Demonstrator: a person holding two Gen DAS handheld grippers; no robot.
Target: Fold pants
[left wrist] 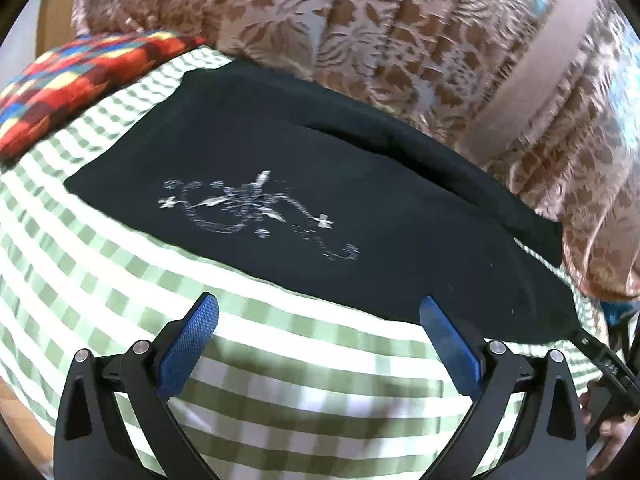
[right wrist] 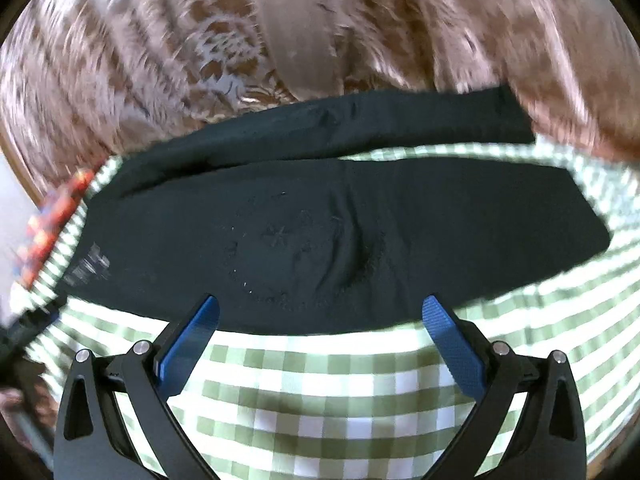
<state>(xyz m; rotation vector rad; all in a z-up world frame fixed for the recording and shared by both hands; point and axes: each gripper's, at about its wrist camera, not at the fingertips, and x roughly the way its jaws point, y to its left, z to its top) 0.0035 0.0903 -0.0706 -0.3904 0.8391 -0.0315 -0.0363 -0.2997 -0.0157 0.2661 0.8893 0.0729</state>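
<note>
black pants (left wrist: 320, 200) lie on green-checked cloth (left wrist: 280, 360) before patterned curtain (left wrist: 360, 20).

This looked like a home, likely a bedroom or living room. A green-and-white checked cloth (left wrist: 100, 264) covered a soft surface, brown floral curtains (left wrist: 360, 32) hung at 12 o'clock, and a bright patchwork cushion (left wrist: 80, 80) lay at 10 o'clock.

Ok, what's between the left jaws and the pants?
Only bare checked cloth: the left wrist view shows the open left gripper just short of the pants, nothing between.
</note>
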